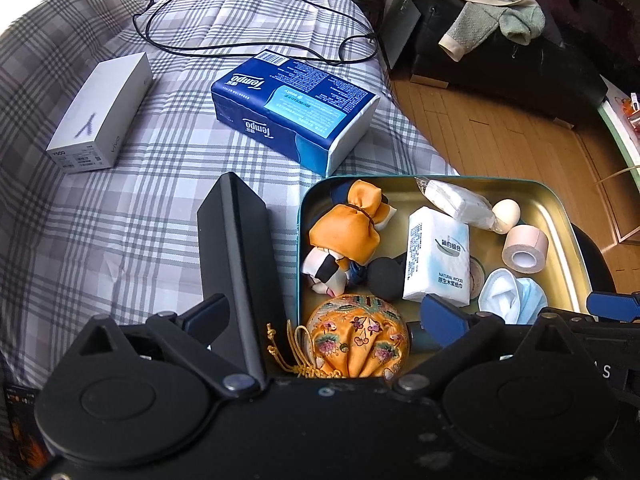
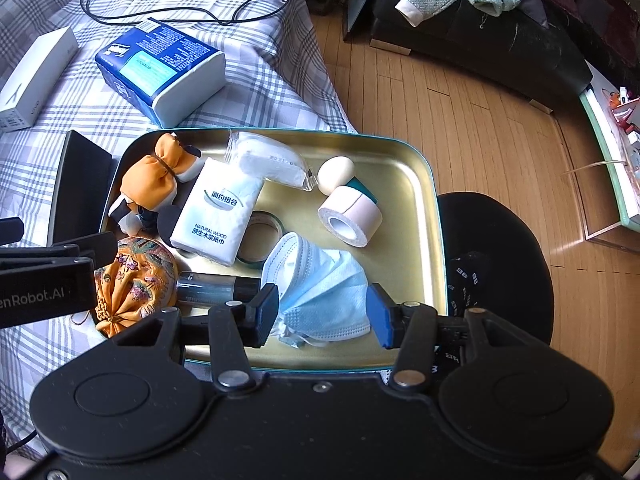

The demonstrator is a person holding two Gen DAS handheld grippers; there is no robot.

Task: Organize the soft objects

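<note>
**Mask between the right claw's pads, pouch under the left**

Crumpled pale-blue pleated face masks point(image 2: 320, 280) lie at the near edge of the gold-lined, teal-rimmed metal tin point(image 2: 428, 200), directly between the blue pads of the right gripper point(image 2: 322, 314). Its jaws stand half-wide and do not press the fabric; the heap's long axis runs roughly across the gap. The right hand is nearer. To the left, the orange embroidered drawstring pouch point(image 1: 356, 336) sits in the tin's near-left corner beneath the left gripper point(image 1: 344, 276), which gapes wide and empty, one finger outside the tin wall. Farther in, a white tissue packet point(image 2: 216, 212) reads "NATURAL WOOD". On the checked bedspread point(image 1: 120, 220) beyond, a blue tissue pack point(image 1: 292, 116) says "Tempo", and a white box point(image 1: 100, 112) "vivo" and "Y".
</note>
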